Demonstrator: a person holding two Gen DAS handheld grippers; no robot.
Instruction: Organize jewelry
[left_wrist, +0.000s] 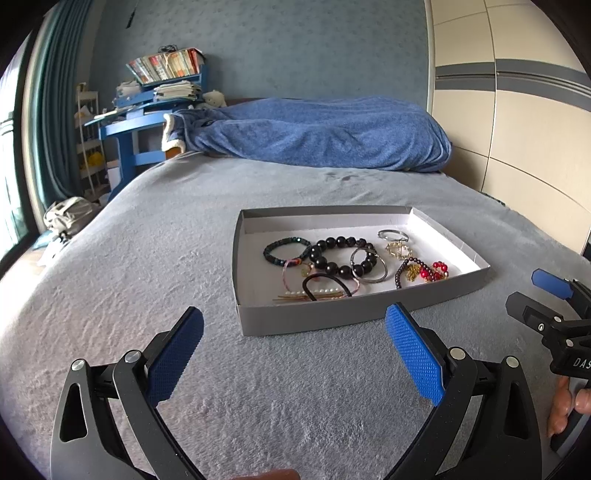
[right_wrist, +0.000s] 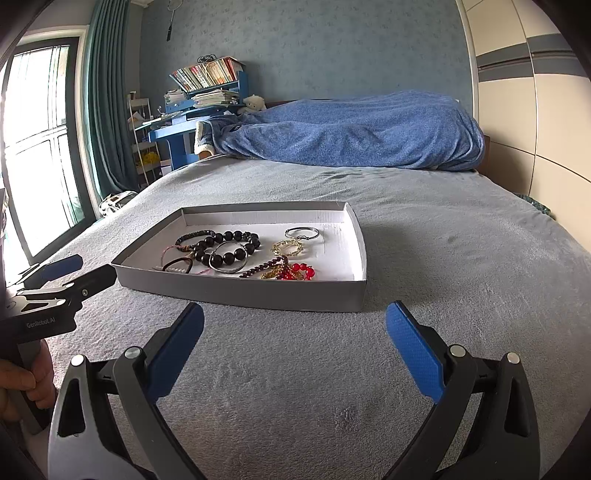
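A shallow grey cardboard tray (left_wrist: 314, 317) (right_wrist: 240, 291) with a white inside lies on the bed. It holds a big black bead bracelet (left_wrist: 343, 254) (right_wrist: 225, 247), a dark teal bead bracelet (left_wrist: 286, 249), a silver bangle (left_wrist: 369, 266) (right_wrist: 229, 260), red beads (left_wrist: 434, 271) (right_wrist: 301, 271), a gold ring piece (left_wrist: 399, 251) (right_wrist: 288, 248), silver hoops (left_wrist: 391, 234) (right_wrist: 302, 232), a black hair tie (left_wrist: 325, 286) and a pearl hairpin (left_wrist: 310, 293). My left gripper (left_wrist: 294, 309) (right_wrist: 98, 265) is open and empty just short of the tray's near left side. My right gripper (right_wrist: 295, 307) (left_wrist: 532, 295) is open and empty before its near right corner.
The grey bed cover (left_wrist: 147, 258) stretches around the tray. A blue blanket (left_wrist: 314, 133) is heaped at the far end. A wardrobe (left_wrist: 517, 110) stands on the right, a blue desk with books (left_wrist: 147, 110) and a window (right_wrist: 37, 147) on the left. A hand (right_wrist: 22, 384) grips the left handle.
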